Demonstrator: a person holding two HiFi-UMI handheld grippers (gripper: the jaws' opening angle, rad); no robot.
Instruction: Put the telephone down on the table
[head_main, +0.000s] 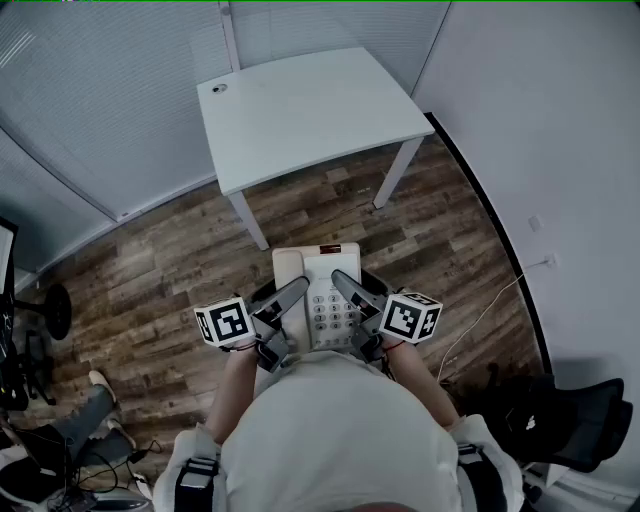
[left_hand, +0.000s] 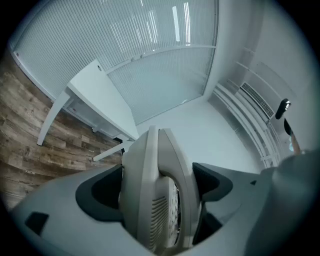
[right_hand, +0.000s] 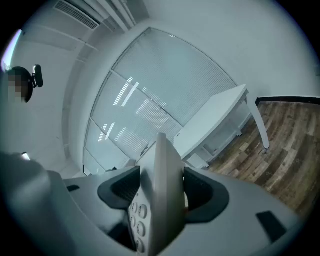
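Note:
A white desk telephone with a keypad and its handset on the cradle hangs in the air in front of my body, above the wooden floor. My left gripper is shut on its left, handset side. My right gripper is shut on its right edge. In the left gripper view the telephone stands edge-on between the dark pads. The right gripper view shows the keypad side of the telephone clamped between the pads. The white table stands ahead, a short way off, with a bare top.
A white wall runs along the right, with a socket and a cable trailing on the floor. An office chair stands at the lower right. At the lower left are a chair base and another person's leg. Glass partitions with blinds close off the far side.

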